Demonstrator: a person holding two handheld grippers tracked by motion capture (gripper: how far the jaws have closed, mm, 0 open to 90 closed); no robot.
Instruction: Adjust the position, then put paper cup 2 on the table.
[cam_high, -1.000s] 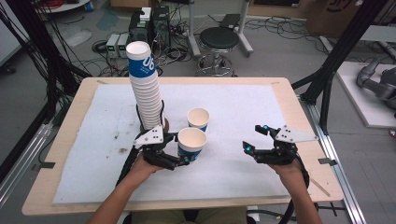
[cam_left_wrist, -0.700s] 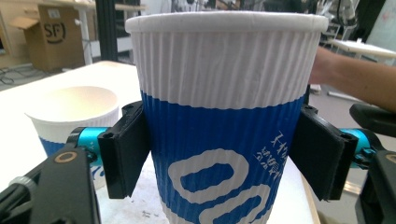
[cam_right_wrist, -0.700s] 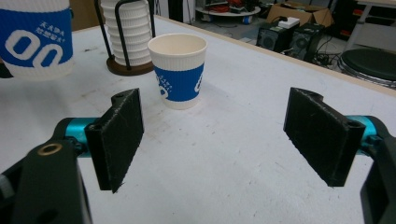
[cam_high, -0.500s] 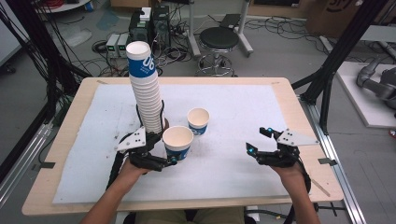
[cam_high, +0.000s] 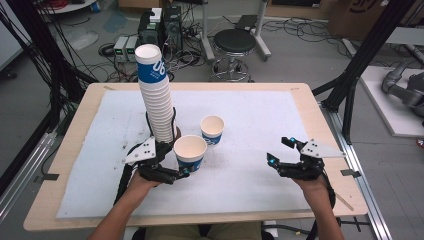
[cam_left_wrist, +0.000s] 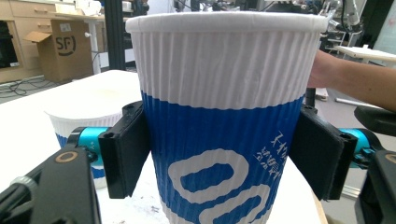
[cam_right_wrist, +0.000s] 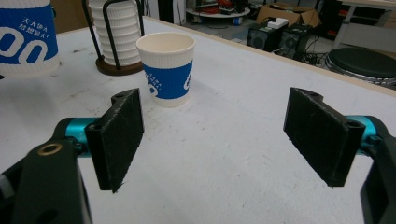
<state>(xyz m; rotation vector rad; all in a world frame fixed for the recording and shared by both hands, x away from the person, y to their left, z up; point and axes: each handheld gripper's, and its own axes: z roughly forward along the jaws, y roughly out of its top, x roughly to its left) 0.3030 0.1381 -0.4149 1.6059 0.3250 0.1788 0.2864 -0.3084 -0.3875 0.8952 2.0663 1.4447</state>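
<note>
The tall stack of cups (cam_high: 156, 97) stands just beside the left claw (cam_high: 181, 171), which is clamped on a cup (cam_high: 190, 152) near the surface (cam_high: 260, 125); a careless swing could topple the stack, or squeezing could crush the cup. The second cup (cam_high: 212, 129) stands behind. The right claw (cam_high: 283, 153) hangs wide open, empty.

Held paper cup (cam_high: 190, 152): ribbed wall, white upper band, blue lower band with white logo, empty, upright, mouth open upward. Clamped at blue band between both black pads, one on each side (cam_left_wrist: 125, 149). Sits left of tabletop centre, toward near edge; base likely raised off white mat, though contact hard to judge. Just in front of tall cup stack (cam_high: 156, 97), near second upright cup (cam_high: 212, 130) of same design, not touching either.
</note>
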